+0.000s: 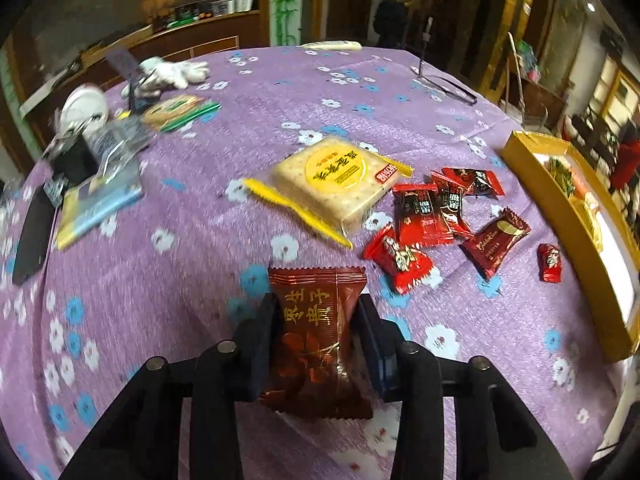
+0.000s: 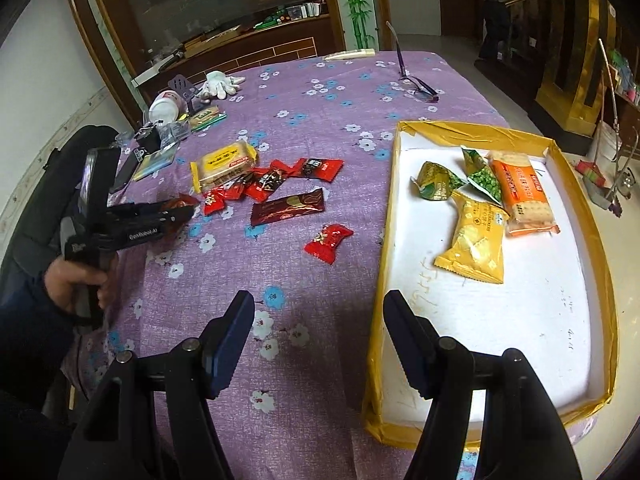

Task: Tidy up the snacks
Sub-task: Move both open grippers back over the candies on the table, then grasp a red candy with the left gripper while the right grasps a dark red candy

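My left gripper (image 1: 316,312) is shut on a dark red-brown snack packet (image 1: 316,340) and holds it above the purple flowered tablecloth; it also shows in the right wrist view (image 2: 188,210) at the left. Ahead lie a yellow cracker pack (image 1: 336,178), several red candies (image 1: 428,212) and a dark red wrapper (image 1: 496,240). My right gripper (image 2: 318,320) is open and empty, over the near left rim of the yellow-edged tray (image 2: 384,240). The tray holds an orange cracker pack (image 2: 520,192), a yellow pack (image 2: 476,240) and two green packets (image 2: 436,182).
Clutter sits at the table's far left: a white jar (image 2: 164,106), a white glove (image 2: 222,82), a green-edged pack (image 2: 206,116) and a phone (image 2: 126,172). Glasses (image 2: 420,88) lie at the far right. One red candy (image 2: 328,240) lies near the tray.
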The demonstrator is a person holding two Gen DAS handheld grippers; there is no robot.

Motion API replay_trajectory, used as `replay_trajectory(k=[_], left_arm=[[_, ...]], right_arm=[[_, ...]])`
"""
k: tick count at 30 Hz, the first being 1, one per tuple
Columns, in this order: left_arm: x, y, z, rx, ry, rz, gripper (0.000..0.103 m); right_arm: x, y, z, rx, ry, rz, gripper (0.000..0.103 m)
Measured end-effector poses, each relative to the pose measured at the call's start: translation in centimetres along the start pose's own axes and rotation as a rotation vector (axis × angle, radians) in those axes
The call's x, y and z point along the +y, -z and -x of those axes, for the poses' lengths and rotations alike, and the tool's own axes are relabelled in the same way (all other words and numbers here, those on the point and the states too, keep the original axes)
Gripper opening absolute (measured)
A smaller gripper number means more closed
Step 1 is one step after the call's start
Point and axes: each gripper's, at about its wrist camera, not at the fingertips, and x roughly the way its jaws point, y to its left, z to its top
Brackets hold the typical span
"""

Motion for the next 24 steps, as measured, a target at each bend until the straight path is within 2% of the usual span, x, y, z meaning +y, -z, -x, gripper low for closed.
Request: replay_trajectory(k=[3, 7, 12, 14, 19, 20, 24], left_arm=[[-0.2, 1.4, 1.0, 0.008, 0.024, 0.025, 0.038], [-0.7, 4.0, 2.8, 0.018, 0.036, 0.040, 0.038], [-1.1, 6.7, 4.7, 0.035, 0.026, 0.063, 0.038], [-1.2, 7.4, 5.1, 0.037, 0.016, 0.073, 0.038], [-1.4, 8.6, 5.8, 0.039, 0.005, 0.091, 0.038], [-1.3, 8.7, 5.8, 0.038, 0.007, 0.095, 0.038], [-0.8, 8.6, 5.8, 0.035, 0.023, 0.124, 0.038]], right_arm=[[0.2, -1.3, -0.7, 0.022, -0.050, -0.009, 0.066], [1.6, -4.9, -3.8, 0.076, -0.124, 0.046, 0.066], [3.7, -9.6, -10.2, 0.160, -0.147, 0.127, 0.066], [3.7, -11.3, -13.4, 0.197, -0.143, 0.117, 0.066], [2.8, -12.0, -17.9, 0.292, -0.140, 0.096, 0.066], [2.9, -11.7, -17.7, 0.276, -0.137, 0.113, 0.066], [3.6, -9.8, -16.8, 0.330, -0.178, 0.141, 0.066]])
